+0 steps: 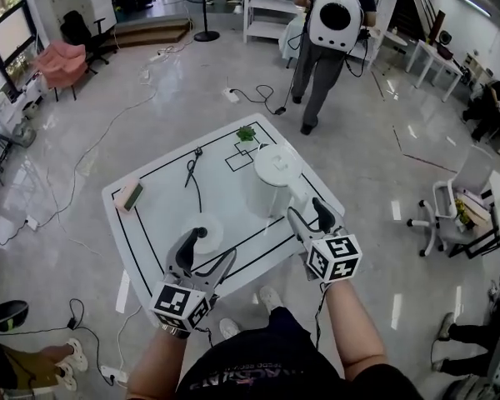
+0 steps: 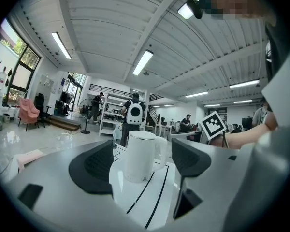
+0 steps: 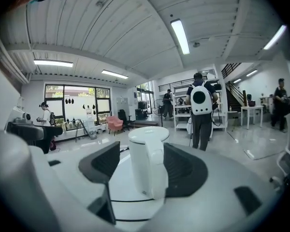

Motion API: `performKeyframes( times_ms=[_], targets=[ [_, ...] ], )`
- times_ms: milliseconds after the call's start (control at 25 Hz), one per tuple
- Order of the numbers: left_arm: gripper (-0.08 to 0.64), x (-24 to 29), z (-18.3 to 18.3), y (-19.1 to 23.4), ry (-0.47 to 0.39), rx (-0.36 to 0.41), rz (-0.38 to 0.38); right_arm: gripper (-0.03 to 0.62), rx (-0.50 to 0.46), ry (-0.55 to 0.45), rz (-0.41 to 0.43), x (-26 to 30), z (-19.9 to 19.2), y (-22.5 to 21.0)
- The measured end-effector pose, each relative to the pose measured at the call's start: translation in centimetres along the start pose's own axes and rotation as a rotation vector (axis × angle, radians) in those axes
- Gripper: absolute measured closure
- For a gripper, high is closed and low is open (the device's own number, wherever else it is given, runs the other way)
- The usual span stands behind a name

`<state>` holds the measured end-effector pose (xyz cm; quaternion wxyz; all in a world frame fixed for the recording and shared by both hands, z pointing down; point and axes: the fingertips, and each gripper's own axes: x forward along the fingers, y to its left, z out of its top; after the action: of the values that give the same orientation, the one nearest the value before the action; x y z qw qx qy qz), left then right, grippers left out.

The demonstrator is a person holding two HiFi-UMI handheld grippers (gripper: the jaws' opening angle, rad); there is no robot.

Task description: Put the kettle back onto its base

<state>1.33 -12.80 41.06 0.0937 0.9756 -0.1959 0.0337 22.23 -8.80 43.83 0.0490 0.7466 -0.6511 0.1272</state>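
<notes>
A white kettle [image 1: 271,180] stands upright on the white table [image 1: 150,232], its handle [image 1: 299,197] turned toward me. Its round white base [image 1: 207,230] lies to the left, near the front edge, with a black cord [image 1: 193,173] running away from it. My left gripper [image 1: 214,246] hovers open at the base. In the left gripper view the kettle [image 2: 141,154] is some way ahead between the open jaws. My right gripper [image 1: 307,213] is open just behind the handle. In the right gripper view the kettle [image 3: 146,158] shows between the pads [image 3: 104,163], handle foremost.
A small green object [image 1: 247,132] lies at the table's far corner, and a green and pink block [image 1: 132,195] near its left edge. A person with a white backpack [image 1: 334,19] stands beyond the table. Cables cross the floor; an office chair [image 1: 452,207] is to the right.
</notes>
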Motion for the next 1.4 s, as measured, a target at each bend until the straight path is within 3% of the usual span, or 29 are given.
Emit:
performKeyframes(
  times_ms=[880, 1080, 1400],
  targets=[
    [0.193, 6.1, -1.9, 2.0, 0.058, -0.036, 0.112, 0.328, -0.009, 0.237, 0.163, 8.6, -6.1, -3.0],
    [0.193, 6.4, -2.0, 2.4, 0.063, -0.041, 0.122, 0.378, -0.013, 0.259, 0.173, 8.5, -6.2, -3.3],
    [0.193, 6.4, -1.9, 2.2, 0.062, -0.042, 0.128, 0.431, -0.105, 0.291, 0.156, 8.2, -6.1, -3.2]
  ],
)
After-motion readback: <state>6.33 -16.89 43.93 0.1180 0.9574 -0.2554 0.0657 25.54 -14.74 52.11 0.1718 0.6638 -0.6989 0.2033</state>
